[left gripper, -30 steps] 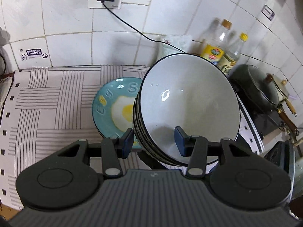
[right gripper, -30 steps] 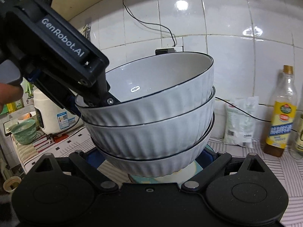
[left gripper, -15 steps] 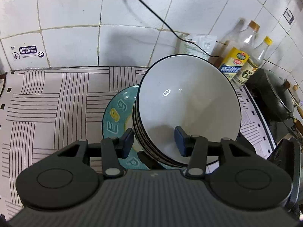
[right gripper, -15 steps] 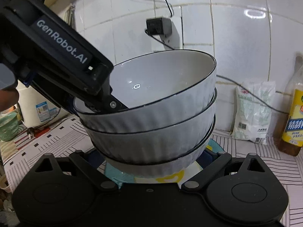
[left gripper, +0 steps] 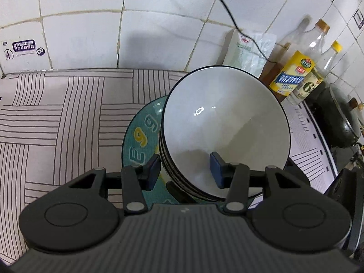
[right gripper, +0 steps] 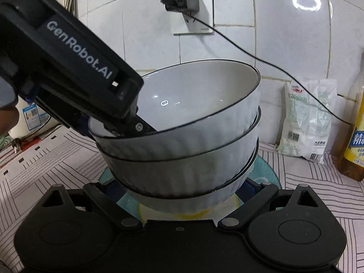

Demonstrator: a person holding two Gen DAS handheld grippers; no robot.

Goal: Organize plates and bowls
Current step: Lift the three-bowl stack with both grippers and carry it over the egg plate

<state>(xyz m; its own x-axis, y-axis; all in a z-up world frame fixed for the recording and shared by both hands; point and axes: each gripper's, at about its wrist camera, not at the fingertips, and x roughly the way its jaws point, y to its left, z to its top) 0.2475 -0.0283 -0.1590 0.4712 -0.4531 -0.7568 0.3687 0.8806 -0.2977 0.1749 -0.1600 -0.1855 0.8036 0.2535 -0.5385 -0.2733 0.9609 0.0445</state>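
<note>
1. Your left gripper (left gripper: pixel 185 170) is clamped on the near rim of the stack of bowls (left gripper: pixel 225 132): one blue pad sits inside the top bowl, the other presses the ribbed outer wall, and the jaws stand partly apart with the nested rims filling the gap.
2. The stack is three white ribbed bowls with thin dark rims, nested and tilted so the open face leans toward your left camera.
3. Under the stack lies a teal plate (left gripper: pixel 141 136) printed with yellow letters and a fried-egg picture. From the right wrist view the lowest bowl sits over the plate's middle – whether it rests on the plate or hangs just above it, you cannot tell.
4. Your right gripper (right gripper: pixel 180 190) reaches under the stack from the opposite side, its arms spread wide to either side of the bottom bowl. The fingertips are hidden behind the bowl and the plate, so you cannot tell whether the pads grip the plate, the bowl, or nothing.
5. The plate lies on the striped cloth (left gripper: pixel 56 118) covering the counter, close to the tiled wall.
6. To the right of the stack stand a white bag (right gripper: pixel 307 118) and oil bottles (left gripper: pixel 293 72) against the wall – a dark lidded pot (left gripper: pixel 341 118) sits further right.
</note>
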